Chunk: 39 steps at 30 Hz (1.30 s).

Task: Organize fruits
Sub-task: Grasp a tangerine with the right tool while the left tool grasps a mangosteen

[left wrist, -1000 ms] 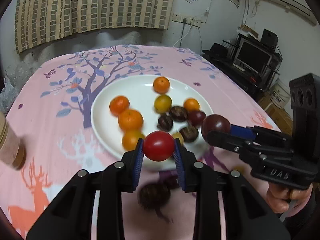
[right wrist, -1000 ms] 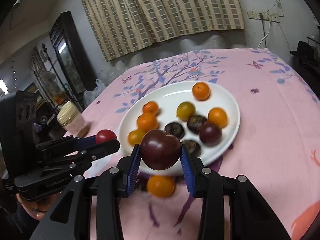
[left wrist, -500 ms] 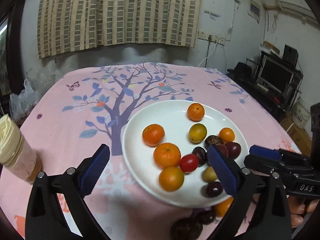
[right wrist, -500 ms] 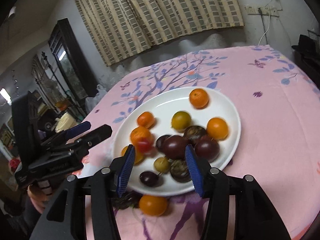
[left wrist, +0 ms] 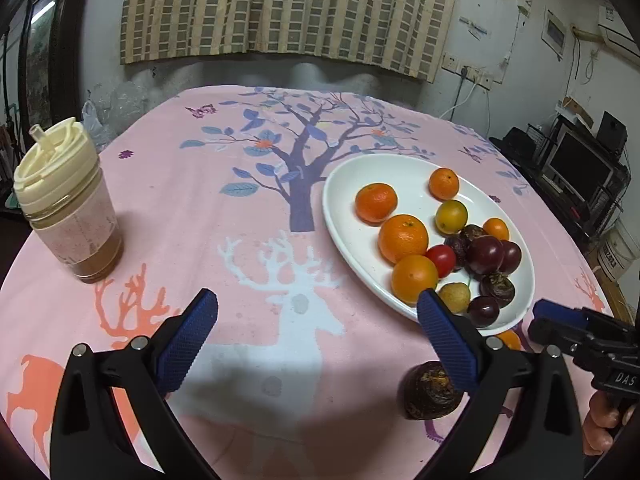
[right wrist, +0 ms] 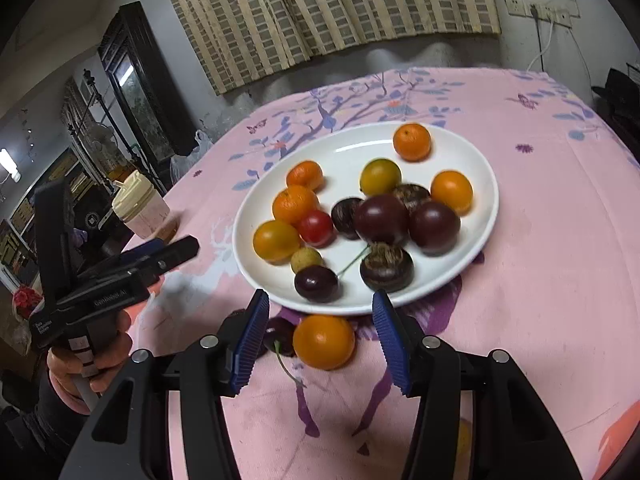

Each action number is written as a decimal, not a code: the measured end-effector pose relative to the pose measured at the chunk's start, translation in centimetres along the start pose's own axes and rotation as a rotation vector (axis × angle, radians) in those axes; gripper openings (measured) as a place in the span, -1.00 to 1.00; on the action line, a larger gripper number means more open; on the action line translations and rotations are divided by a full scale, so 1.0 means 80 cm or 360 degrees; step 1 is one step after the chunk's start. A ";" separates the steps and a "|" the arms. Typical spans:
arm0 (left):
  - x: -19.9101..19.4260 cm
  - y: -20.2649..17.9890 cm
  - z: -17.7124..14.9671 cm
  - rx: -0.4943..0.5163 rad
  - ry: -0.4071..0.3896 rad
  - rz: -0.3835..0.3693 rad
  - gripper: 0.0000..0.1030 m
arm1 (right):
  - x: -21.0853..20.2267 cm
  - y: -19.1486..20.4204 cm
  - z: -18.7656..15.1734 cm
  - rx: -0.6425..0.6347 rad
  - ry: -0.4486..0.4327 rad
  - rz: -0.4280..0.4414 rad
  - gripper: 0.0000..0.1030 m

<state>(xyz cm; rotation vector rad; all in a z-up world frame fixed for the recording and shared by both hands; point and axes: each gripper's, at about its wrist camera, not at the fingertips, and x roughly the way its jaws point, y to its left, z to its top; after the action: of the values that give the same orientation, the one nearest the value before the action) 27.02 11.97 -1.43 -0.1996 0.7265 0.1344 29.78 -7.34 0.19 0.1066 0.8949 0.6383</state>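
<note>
Fruits now crowd the white oval plate: our red cherry tomato and dark purple plum have just landed there. Both our left gripper and right gripper gape, empty. A loose orange tangerine waits on the pink counter, near the plate's rim.

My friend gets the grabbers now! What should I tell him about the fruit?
Left gripper: open, empty, above the tablecloth.
Right gripper: open, empty, with the loose orange between its fingers, not gripped.
White plate: already holds oranges, the red tomato, plums and other small fruit.
Left to do, off the plate at its near edge: that orange, a cherry and a dark wrinkled fruit.
</note>
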 end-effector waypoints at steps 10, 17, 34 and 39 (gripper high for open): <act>-0.004 -0.001 -0.006 0.0013 0.0005 0.0020 0.90 | 0.025 -0.003 -0.011 0.0019 0.0147 0.0009 0.05; -0.007 -0.003 -0.008 0.0030 0.0006 0.0022 0.90 | 0.032 -0.006 -0.014 0.0012 0.0181 -0.0011 0.04; -0.006 -0.003 -0.012 0.0044 0.0021 0.0025 0.90 | 0.031 0.001 -0.016 -0.0023 0.0193 -0.0001 -0.23; -0.002 -0.006 -0.016 0.0062 0.0051 -0.0001 0.90 | 0.020 0.003 -0.016 -0.0017 0.0160 0.0031 -0.23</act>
<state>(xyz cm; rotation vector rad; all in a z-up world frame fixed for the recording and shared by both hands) 26.15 11.22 -2.19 -0.1648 0.7607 0.1165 29.43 -6.48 -1.64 0.0741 0.9881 0.6711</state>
